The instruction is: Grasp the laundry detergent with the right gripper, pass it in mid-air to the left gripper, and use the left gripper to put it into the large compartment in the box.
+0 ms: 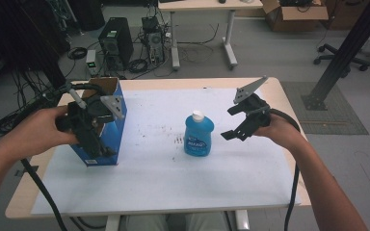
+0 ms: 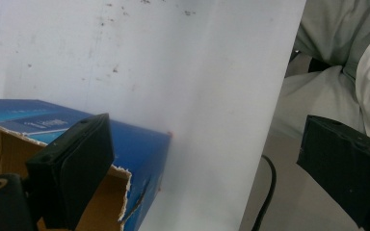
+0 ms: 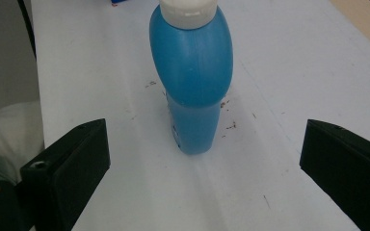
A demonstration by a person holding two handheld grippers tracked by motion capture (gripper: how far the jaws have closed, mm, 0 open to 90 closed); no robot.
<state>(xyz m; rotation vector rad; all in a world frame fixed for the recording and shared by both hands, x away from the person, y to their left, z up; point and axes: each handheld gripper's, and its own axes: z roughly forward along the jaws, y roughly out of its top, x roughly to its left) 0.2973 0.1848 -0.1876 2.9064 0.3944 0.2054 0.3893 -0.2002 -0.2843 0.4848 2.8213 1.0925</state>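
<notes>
A blue cardboard box (image 1: 107, 137) with a torn open top stands at the left of the white sheet (image 1: 173, 183). My left gripper (image 1: 96, 147) hovers over it, open, pointing down toward the person. In the left gripper view one jaw sits over the box (image 2: 139, 144) opening and the other hangs beyond the table edge; my left gripper (image 2: 207, 144) holds nothing. A blue bottle (image 1: 198, 137) with a white cap stands upright mid-table. Just right of it is my right gripper (image 1: 230, 123), open. The right gripper view has the bottle (image 3: 192, 72) ahead of my right gripper (image 3: 207, 142), centred between the wide jaws.
Small dark specks dot the sheet near the bottle. The wooden table edge (image 1: 24, 202) frames the sheet. Beyond the table lie a computer tower (image 1: 115, 45), floor cables, another desk's legs (image 1: 176, 43), a black post (image 1: 347, 53) and a chair base.
</notes>
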